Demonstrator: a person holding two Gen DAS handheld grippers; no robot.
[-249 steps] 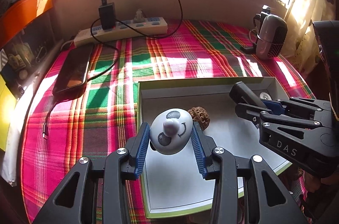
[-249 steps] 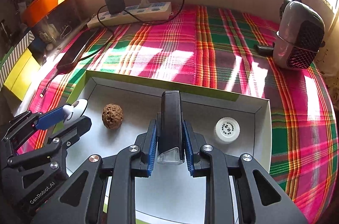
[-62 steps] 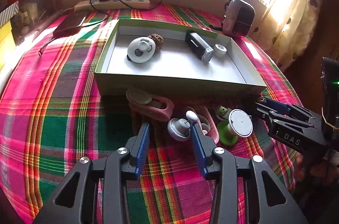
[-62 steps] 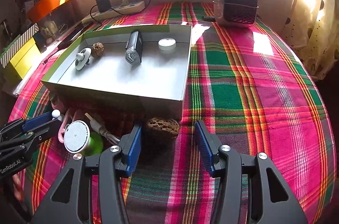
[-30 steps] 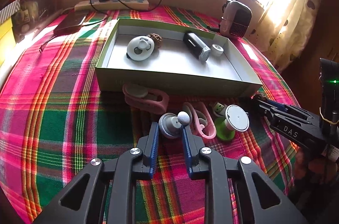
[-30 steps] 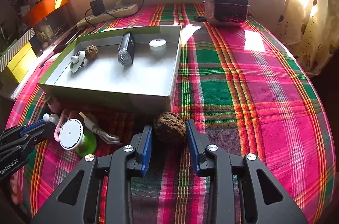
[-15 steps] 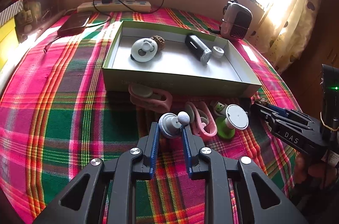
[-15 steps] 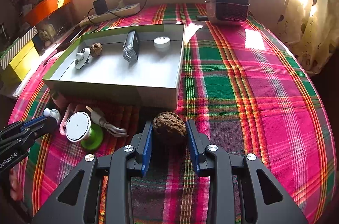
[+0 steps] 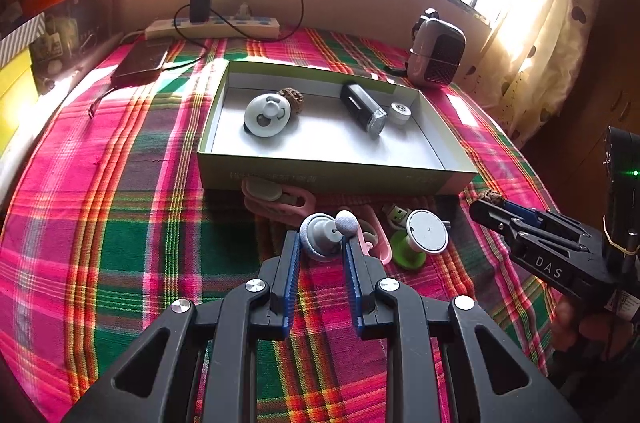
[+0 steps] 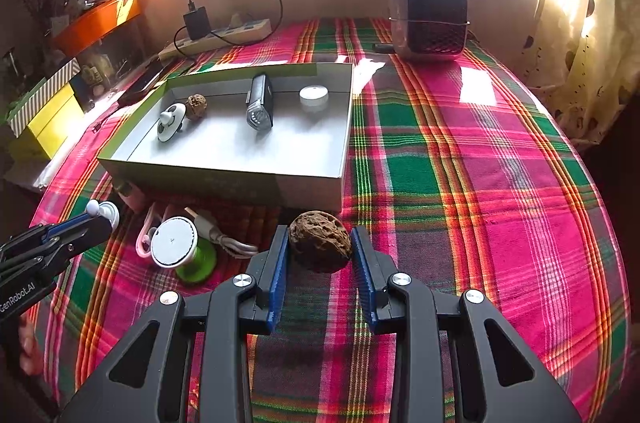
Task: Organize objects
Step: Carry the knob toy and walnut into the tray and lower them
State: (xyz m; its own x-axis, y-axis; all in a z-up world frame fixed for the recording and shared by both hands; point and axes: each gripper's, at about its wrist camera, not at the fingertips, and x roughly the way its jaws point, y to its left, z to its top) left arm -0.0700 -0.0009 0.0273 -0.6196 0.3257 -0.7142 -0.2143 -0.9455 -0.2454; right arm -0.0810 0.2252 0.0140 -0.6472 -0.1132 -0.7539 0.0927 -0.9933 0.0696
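Note:
In the left wrist view my left gripper (image 9: 320, 238) is shut on a small grey knob with a white ball tip (image 9: 320, 233), in front of the green-sided box (image 9: 328, 179). My right gripper (image 10: 319, 237) is shut on a brown walnut (image 10: 318, 241) near the box's front right corner (image 10: 224, 179). Each gripper also shows in the other's view: the right gripper (image 9: 492, 205) and the left gripper (image 10: 102, 215). Inside the box lie a white panda-face disc (image 9: 267, 115), a second walnut (image 9: 292, 97), a black lamp (image 9: 362, 107) and a white cap (image 9: 400, 111).
On the plaid cloth before the box lie pink clips (image 9: 280, 199), a white disc on a green base (image 9: 424, 237) and a short cable (image 10: 224, 241). A small heater (image 9: 438, 55), a power strip (image 9: 212, 27) and a phone (image 9: 142, 61) sit behind. A curtain hangs at the right.
About two seconds ago both grippers stood open around their objects; both are shut on them now. Over the last second the grips held and the views shifted only slightly.

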